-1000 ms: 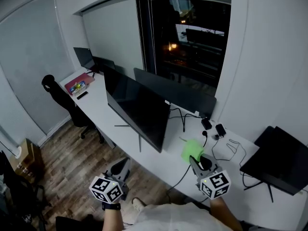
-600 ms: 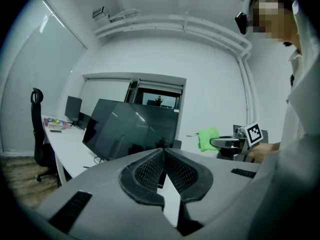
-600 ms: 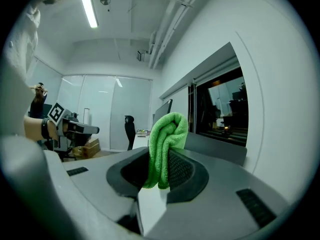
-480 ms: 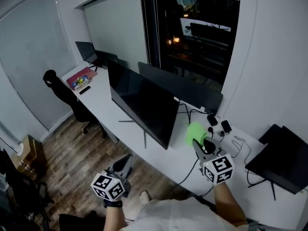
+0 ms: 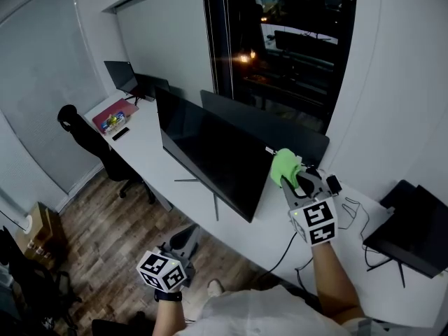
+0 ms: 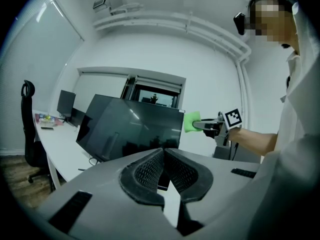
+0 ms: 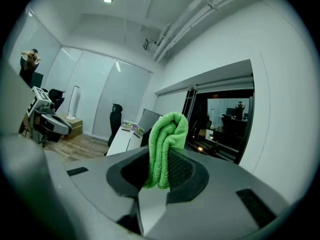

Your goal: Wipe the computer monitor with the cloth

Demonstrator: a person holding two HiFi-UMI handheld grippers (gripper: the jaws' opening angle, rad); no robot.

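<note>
Clamping the green cloth point(image 5: 283, 165) in your right gripper point(image 5: 294, 179), you hold it beside the top corner of the monitor point(image 5: 210, 156); your left gripper point(image 5: 183, 241) hangs low, jaws together

The right gripper point(image 5: 292, 182) holds a bunched green cloth point(image 5: 283, 165) just beside the upper right corner of the wide black flat-panel monitor point(image 5: 210, 156) on the long white desk point(image 5: 140, 145). The left gripper point(image 5: 183, 240) hangs low and near, above the wood-plank floor point(image 5: 105, 215).
</note>
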